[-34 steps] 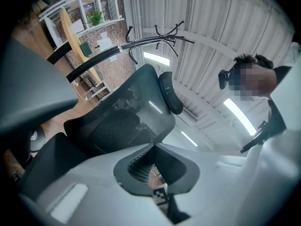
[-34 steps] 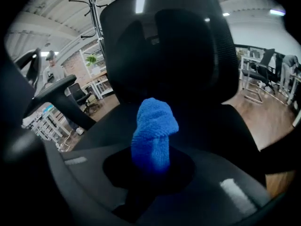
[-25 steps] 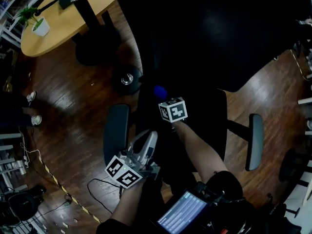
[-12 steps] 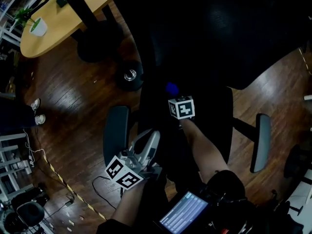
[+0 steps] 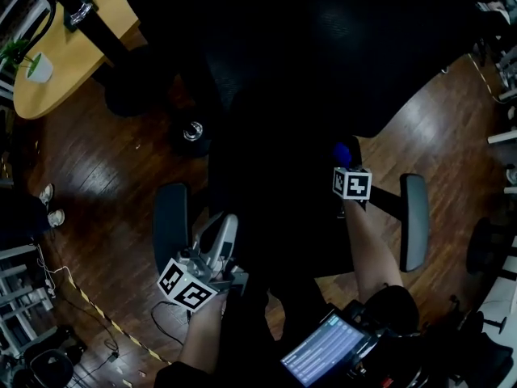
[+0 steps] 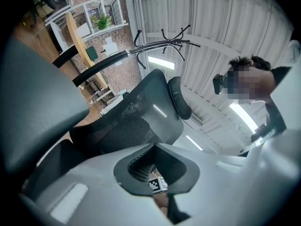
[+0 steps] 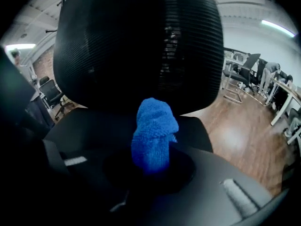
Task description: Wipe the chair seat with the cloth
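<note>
A black office chair fills the head view, its dark seat (image 5: 275, 217) between two grey armrests (image 5: 170, 225) (image 5: 414, 221). My right gripper (image 5: 344, 165) is shut on a bunched blue cloth (image 5: 342, 151) at the seat's right side, near the right armrest. In the right gripper view the cloth (image 7: 154, 134) sticks up from the right gripper (image 7: 151, 169), in front of the seat (image 7: 94, 121) and the mesh backrest (image 7: 136, 46). My left gripper (image 5: 225, 221) is beside the left armrest, jaws together and holding nothing. The left gripper view looks past the left gripper (image 6: 155, 172) up at the backrest (image 6: 131, 121).
A wooden table (image 5: 77, 51) with a potted plant (image 5: 36, 65) stands at the far left. Cables and striped tape (image 5: 105, 318) lie on the wood floor. A lit screen (image 5: 323, 350) is at my waist. Other chairs (image 7: 240, 74) stand at the right. A person (image 6: 277, 79) is close by.
My right gripper has carried the blue cloth to the right across the seat, toward the right armrest. The left gripper has stayed by the left armrest.
</note>
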